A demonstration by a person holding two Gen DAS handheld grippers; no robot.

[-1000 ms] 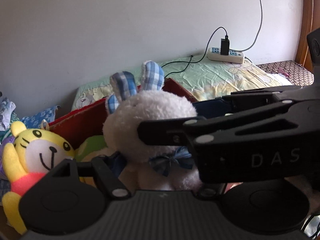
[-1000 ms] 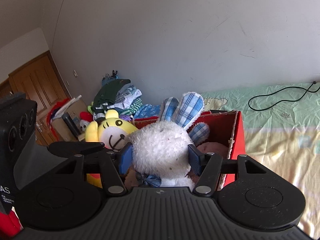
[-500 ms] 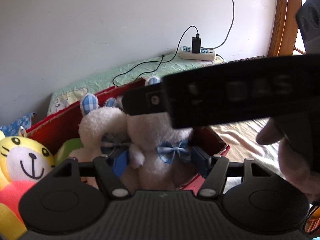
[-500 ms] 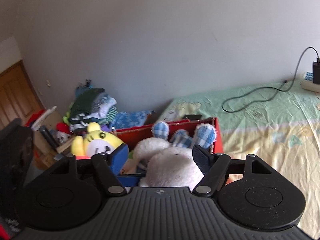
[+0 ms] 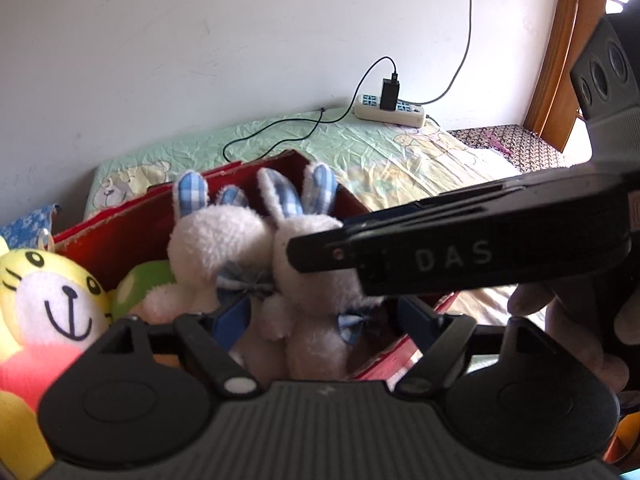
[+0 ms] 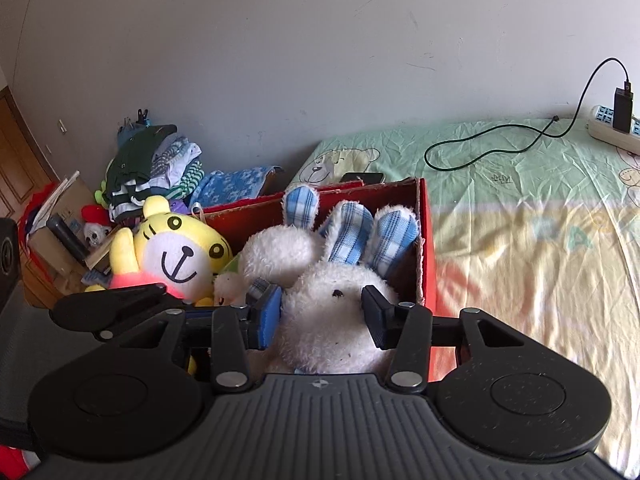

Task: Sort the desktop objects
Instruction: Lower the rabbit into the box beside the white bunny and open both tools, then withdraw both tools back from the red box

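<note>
A red cardboard box (image 6: 425, 240) sits on the bed and holds plush toys. Two white rabbits with blue checked ears stand in it side by side. My right gripper (image 6: 322, 314) has its pads on both sides of the nearer rabbit's head (image 6: 332, 312). The second rabbit (image 6: 276, 254) is behind it to the left. My left gripper (image 5: 324, 320) is open, its pads either side of the nearer rabbit's body (image 5: 316, 312), not pressing it. The other rabbit (image 5: 212, 248) is to its left. The box also shows in the left wrist view (image 5: 132, 236).
A yellow tiger plush (image 6: 176, 252) leans at the box's left end, also in the left wrist view (image 5: 52, 304). A green toy (image 5: 140, 284) lies in the box. A power strip (image 6: 612, 128) and cable lie on the bedsheet (image 6: 540, 240). Folded clothes (image 6: 152, 168) are piled left.
The right gripper has lowered the rabbit into the box beside the other one and closed in around its head. The left gripper has stayed open and drawn a little closer.
</note>
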